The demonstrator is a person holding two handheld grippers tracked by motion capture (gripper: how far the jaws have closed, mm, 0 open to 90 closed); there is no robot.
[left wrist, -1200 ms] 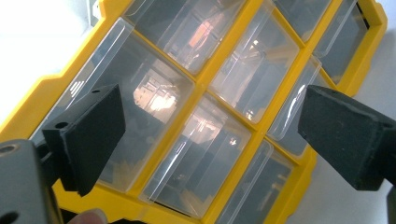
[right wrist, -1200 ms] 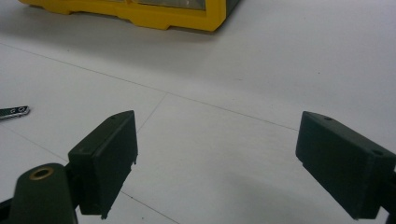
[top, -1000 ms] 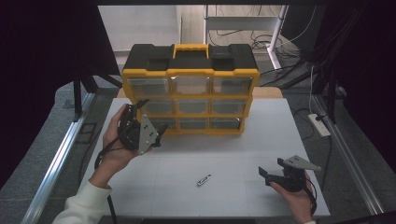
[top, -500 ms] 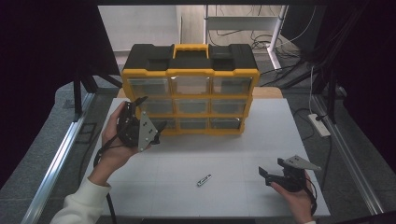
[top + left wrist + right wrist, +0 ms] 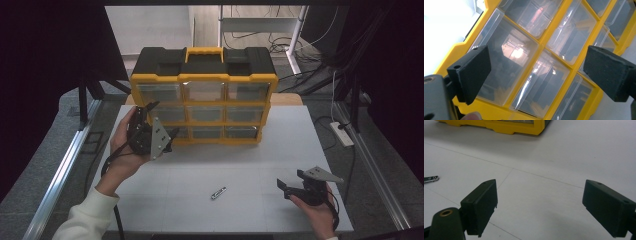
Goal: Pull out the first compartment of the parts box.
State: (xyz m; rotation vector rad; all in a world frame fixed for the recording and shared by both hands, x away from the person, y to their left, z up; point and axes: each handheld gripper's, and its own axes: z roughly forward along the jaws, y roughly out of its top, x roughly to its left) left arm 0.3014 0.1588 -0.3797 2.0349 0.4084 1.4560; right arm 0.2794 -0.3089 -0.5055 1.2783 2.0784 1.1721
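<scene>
High view puts your left gripper (image 5: 159, 123) at the drawer cabinet's (image 5: 204, 80) left column, jaws spread wide and empty just before the clear drawers (image 5: 506, 62). These look light, slick and brittle, so take a drawer by its front lip; the contents are lost in glare. Mid-table lies a small dark piece (image 5: 218, 193), too small to identify. Your right gripper (image 5: 292, 185) rests low, jaws apart, empty.

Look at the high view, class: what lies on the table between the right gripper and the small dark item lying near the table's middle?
Nothing: the high view shows bare white table between the right gripper and the small dark item.
</scene>
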